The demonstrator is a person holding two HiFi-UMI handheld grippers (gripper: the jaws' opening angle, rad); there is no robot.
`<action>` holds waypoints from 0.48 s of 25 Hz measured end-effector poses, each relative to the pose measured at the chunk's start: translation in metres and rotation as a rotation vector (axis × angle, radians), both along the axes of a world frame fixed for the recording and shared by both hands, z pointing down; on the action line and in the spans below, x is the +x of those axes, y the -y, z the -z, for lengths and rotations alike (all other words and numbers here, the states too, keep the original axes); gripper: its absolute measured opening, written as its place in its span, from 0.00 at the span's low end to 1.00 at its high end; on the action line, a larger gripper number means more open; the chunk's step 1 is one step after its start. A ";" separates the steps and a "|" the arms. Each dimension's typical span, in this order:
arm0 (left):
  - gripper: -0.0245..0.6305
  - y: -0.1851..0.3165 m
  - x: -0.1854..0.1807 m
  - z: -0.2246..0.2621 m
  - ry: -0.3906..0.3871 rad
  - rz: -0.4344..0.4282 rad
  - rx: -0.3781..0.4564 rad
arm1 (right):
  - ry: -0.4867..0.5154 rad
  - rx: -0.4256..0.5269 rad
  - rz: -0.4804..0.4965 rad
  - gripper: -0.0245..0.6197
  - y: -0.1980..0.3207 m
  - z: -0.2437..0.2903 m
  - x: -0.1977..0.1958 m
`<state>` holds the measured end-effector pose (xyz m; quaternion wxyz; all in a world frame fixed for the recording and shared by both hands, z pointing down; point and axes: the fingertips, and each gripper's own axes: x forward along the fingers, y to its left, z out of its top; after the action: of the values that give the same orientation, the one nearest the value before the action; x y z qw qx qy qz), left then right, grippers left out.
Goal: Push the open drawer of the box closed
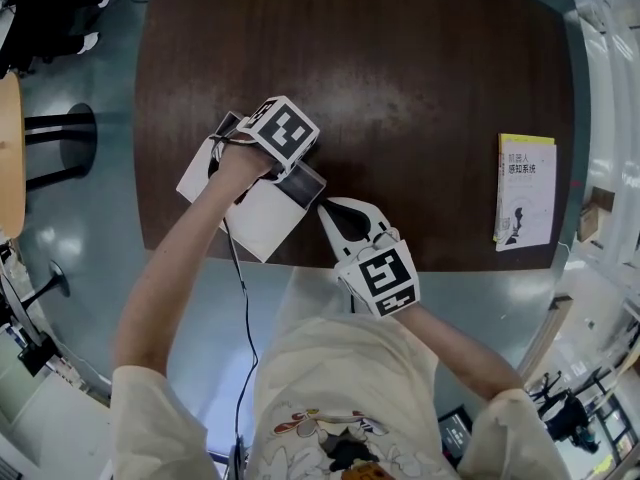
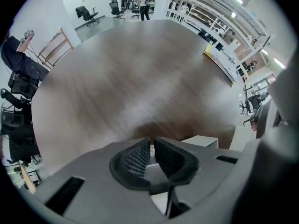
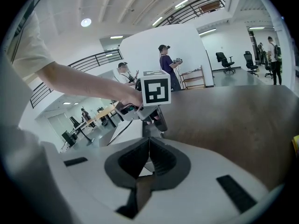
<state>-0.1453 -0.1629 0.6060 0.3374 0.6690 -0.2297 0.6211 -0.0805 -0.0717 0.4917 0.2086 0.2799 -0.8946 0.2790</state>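
Head view looks down on a flat white box (image 1: 250, 218) lying at the near edge of a dark brown wooden table (image 1: 400, 68). Its grey-lined open drawer (image 1: 304, 181) sticks out from the box's far-right side. The left gripper (image 2: 152, 143) hangs straight down over the place where the drawer leaves the box. The white right gripper (image 1: 323, 210) lies low just beside the box's right corner, aimed at the drawer. A yellow-and-white book (image 1: 526, 190) lies well apart, to the right of the box.

The push looks best made with flat, closed tips set square on the drawer's outer face and driven straight along its slide toward the box. An off-centre shove would likely twist the drawer or spin the light box. The other gripper should press down on the box so it does not skate off the near edge.

In the left gripper view the jaws stand barely apart, a thin slit, with only the white of the box showing through and nothing pinched. In the right gripper view the jaws meet at the tips and hold nothing, with the box just beyond them.
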 end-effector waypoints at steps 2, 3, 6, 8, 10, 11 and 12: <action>0.09 -0.003 -0.003 0.001 0.003 0.014 0.002 | -0.006 0.000 0.005 0.05 -0.002 0.000 -0.002; 0.09 -0.004 -0.005 0.001 0.004 0.016 0.000 | -0.008 -0.001 0.008 0.05 -0.003 -0.001 -0.003; 0.09 -0.010 -0.005 -0.001 -0.017 0.022 -0.005 | -0.010 0.002 0.013 0.05 -0.006 -0.002 -0.006; 0.09 -0.013 -0.009 0.000 -0.022 0.030 -0.007 | -0.012 -0.003 0.017 0.05 -0.009 -0.002 -0.009; 0.09 -0.017 -0.013 0.001 -0.012 0.033 -0.012 | -0.012 -0.006 0.021 0.05 -0.011 -0.002 -0.011; 0.09 -0.019 -0.017 0.001 0.002 0.034 -0.015 | -0.012 -0.007 0.022 0.05 -0.012 -0.002 -0.013; 0.09 -0.021 -0.020 0.001 0.007 0.035 -0.016 | -0.012 -0.007 0.024 0.05 -0.013 -0.001 -0.014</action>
<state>-0.1648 -0.1414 0.6055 0.3527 0.6599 -0.2377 0.6194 -0.0942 -0.0588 0.4931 0.2181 0.2699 -0.8957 0.2779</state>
